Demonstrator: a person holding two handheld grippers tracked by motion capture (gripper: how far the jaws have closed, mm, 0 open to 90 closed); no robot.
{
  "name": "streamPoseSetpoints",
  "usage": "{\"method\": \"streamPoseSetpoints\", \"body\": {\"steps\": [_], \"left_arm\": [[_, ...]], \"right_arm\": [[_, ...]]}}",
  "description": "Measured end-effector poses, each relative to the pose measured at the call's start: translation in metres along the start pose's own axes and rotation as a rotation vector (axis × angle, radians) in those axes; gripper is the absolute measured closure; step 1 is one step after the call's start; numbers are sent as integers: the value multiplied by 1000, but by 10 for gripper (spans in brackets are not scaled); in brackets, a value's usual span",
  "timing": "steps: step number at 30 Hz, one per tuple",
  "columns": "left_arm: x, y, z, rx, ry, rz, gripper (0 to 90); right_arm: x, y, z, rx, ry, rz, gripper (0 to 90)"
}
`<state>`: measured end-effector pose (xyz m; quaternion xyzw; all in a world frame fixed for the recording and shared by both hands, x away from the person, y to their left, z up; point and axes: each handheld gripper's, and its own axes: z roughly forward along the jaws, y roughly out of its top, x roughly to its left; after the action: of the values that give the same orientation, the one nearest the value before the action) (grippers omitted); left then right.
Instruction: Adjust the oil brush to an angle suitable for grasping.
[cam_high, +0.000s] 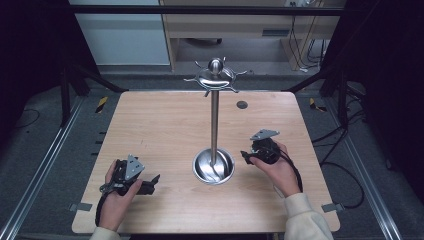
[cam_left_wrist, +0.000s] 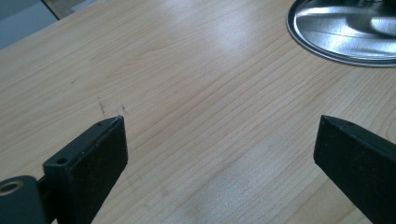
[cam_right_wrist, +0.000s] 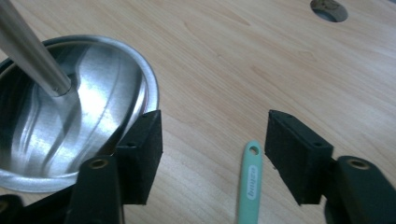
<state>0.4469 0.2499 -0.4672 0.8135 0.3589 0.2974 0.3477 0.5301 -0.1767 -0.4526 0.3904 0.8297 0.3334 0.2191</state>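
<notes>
A shiny metal stand (cam_high: 214, 120) rises from a round dish base (cam_high: 214, 175) at the table's middle, with a crown of hooks (cam_high: 215, 76) on top. My right gripper (cam_high: 246, 156) lies just right of the base, held in a hand. In the right gripper view its jaws (cam_right_wrist: 215, 135) stand apart, and a slim mint-green handle (cam_right_wrist: 250, 182) with a hole at its tip lies between them, untouched by either pad. The dish rim (cam_right_wrist: 152, 88) is beside the left jaw. My left gripper (cam_high: 152, 182) rests at the front left, open (cam_left_wrist: 219, 140) over bare wood.
The wooden table (cam_high: 165, 125) has a small round hole (cam_high: 242, 105) behind the stand, also seen as the hole (cam_right_wrist: 329, 9) in the right gripper view. The stand's dish edge (cam_left_wrist: 336, 51) lies ahead and to the right of the left gripper. Dark frame posts flank the table.
</notes>
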Motion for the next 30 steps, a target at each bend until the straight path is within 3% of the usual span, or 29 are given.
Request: {"method": "streamPoseSetpoints", "body": {"steps": [18, 23, 27, 30], "left_arm": [[-1, 0, 1, 7, -2, 7, 25], [-1, 0, 1, 7, 0, 8, 25], [-1, 1, 0, 9, -2, 13, 25], [-1, 0, 1, 6, -2, 10, 25]], "right_arm": [[8, -6, 11, 74, 63, -53, 748], [5, -7, 14, 93, 22, -38, 876], [-1, -10, 17, 123, -24, -17, 900], [-5, -12, 20, 141, -26, -1, 900]]}}
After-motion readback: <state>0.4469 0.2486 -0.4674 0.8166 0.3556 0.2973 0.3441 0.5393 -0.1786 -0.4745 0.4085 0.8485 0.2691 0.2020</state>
